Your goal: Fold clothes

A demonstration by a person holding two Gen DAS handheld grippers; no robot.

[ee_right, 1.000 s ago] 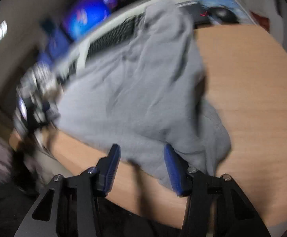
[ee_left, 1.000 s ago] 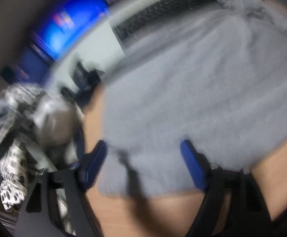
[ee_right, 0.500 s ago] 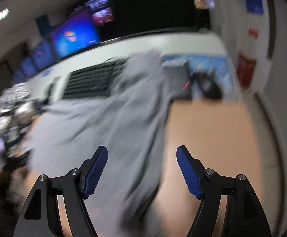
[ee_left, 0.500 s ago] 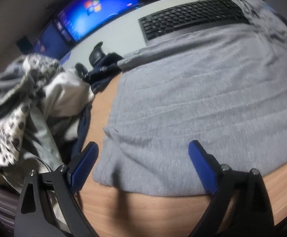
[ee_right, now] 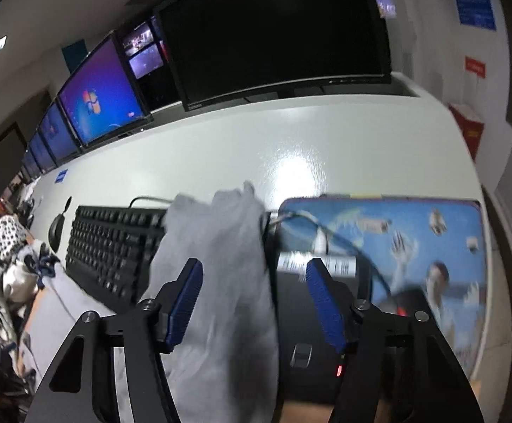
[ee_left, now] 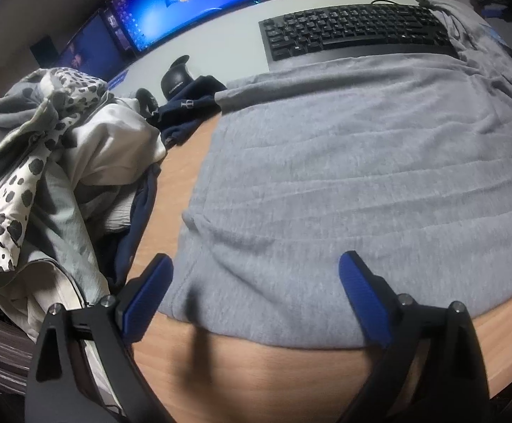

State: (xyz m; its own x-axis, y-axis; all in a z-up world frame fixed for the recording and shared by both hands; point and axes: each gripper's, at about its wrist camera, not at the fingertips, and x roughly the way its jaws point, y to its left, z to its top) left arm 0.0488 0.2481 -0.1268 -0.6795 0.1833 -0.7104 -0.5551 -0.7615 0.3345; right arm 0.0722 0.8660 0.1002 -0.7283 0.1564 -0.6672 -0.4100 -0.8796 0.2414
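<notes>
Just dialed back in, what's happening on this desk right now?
A person with a claw in each hand is folding a grey garment spread on the wooden desk. The left claw hovers over the garment's near corner, opening, gripping nothing. The right claw is closing over a grey end draped on the keyboard; its pads aren't pressing it. A heap of other clothes waits alongside.

Showing one grey garment [ee_left: 361, 183] lying spread on the counter [ee_left: 256, 370], one black keyboard [ee_left: 354, 31], one picture mouse mat [ee_right: 414, 246], one heap of mixed clothes [ee_left: 55, 162], one dark monitor [ee_right: 273, 31], several lit screens [ee_right: 97, 98] trailing off leftward, uncountable.
</notes>
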